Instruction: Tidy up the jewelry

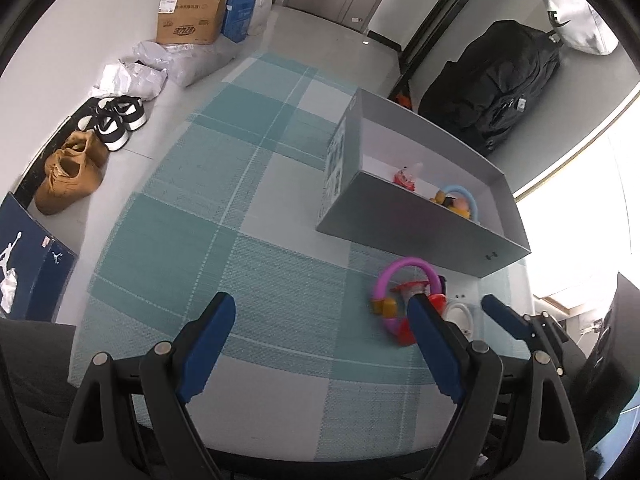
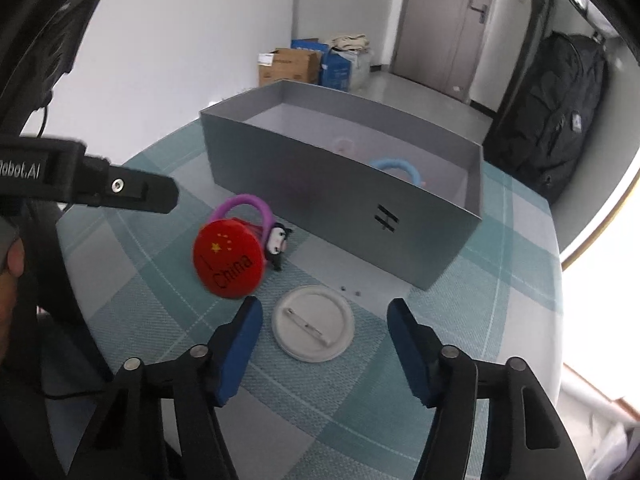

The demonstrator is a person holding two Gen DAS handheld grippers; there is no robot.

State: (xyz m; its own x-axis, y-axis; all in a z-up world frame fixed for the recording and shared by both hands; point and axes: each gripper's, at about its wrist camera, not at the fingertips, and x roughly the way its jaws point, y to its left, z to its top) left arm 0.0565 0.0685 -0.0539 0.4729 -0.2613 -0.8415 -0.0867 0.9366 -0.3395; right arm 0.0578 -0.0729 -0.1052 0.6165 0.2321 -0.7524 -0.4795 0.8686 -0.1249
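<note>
A grey open box (image 2: 320, 184) stands on the teal checked cloth (image 1: 224, 216); the box (image 1: 420, 216) holds a blue ring toy (image 1: 460, 192) and a small pink-red item (image 1: 406, 176). In front of it lie a purple ring (image 2: 244, 204), a red "China" badge (image 2: 228, 258), a small black-and-white figure (image 2: 278, 246) and a white pin badge lying face down (image 2: 313, 328). My right gripper (image 2: 324, 316) is open just above the white badge, which sits between the fingers. My left gripper (image 1: 320, 316) is open and empty over the cloth, left of the purple ring (image 1: 404, 276).
Shoes (image 1: 72, 172), plastic bags and cardboard boxes (image 1: 192, 16) line the wall on the floor. A black backpack (image 1: 492, 80) stands by the door beyond the table. The left gripper's body (image 2: 100, 188) reaches into the right wrist view at the left.
</note>
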